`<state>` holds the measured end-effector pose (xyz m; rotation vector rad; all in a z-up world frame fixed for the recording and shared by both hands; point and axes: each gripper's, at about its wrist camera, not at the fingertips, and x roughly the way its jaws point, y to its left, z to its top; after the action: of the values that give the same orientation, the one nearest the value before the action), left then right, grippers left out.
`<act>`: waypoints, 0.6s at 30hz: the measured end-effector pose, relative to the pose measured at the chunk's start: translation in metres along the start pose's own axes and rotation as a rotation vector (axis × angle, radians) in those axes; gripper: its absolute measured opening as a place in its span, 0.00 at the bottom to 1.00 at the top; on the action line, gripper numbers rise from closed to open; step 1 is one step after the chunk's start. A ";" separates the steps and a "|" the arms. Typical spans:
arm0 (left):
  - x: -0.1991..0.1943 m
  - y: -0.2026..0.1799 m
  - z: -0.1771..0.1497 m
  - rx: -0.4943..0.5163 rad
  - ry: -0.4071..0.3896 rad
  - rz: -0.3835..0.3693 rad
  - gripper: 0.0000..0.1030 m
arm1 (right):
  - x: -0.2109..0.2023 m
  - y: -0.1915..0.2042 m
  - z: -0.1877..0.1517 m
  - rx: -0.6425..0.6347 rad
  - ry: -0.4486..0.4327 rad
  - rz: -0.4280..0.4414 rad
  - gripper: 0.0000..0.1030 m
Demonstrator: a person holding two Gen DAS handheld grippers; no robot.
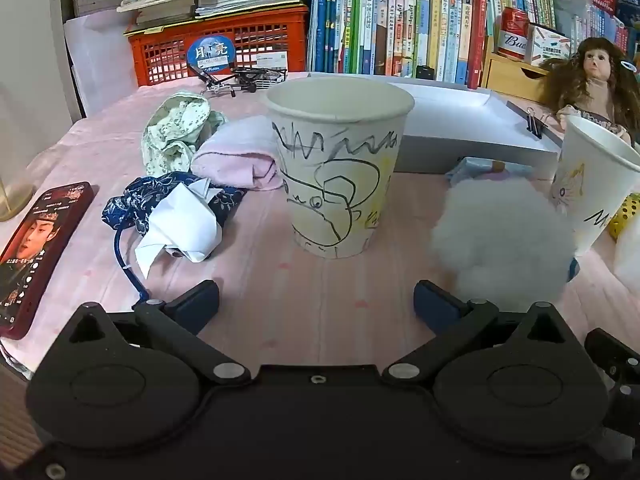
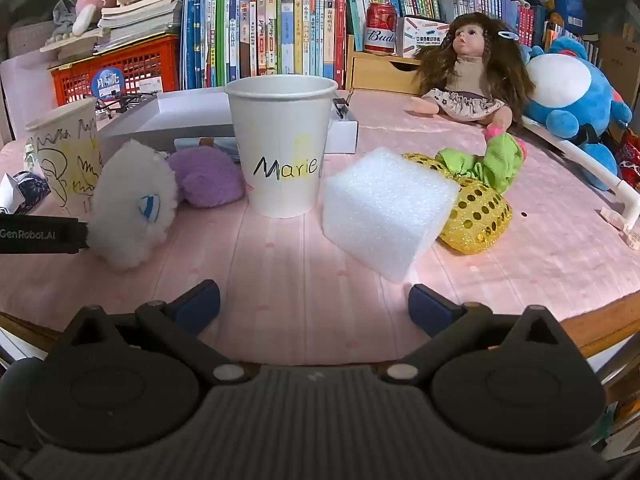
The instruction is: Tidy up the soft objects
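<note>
foam, a white cube-shaped block (image 2: 386,218), lies just right of the white paper cup marked "marie" (image 2: 282,144) on the pink tablecloth (image 2: 280,280), nothing sorted yet, so the empty, wide-apart right gripper (image 2: 314,300) and left gripper (image 1: 316,300) likely must first pick something soft.

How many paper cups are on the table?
2. The scribbled cup stands on the left, beside the white fluffy ball. The cup marked Marie stands in the middle, next to the white foam cube.
</note>
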<state>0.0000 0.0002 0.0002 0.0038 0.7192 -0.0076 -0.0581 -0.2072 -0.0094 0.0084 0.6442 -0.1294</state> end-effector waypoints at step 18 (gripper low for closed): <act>0.001 0.000 0.000 0.009 0.000 0.004 1.00 | 0.000 0.001 0.000 0.000 0.004 -0.001 1.00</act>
<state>0.0005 -0.0001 -0.0002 0.0134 0.7190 -0.0073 -0.0576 -0.2063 -0.0094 0.0087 0.6485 -0.1308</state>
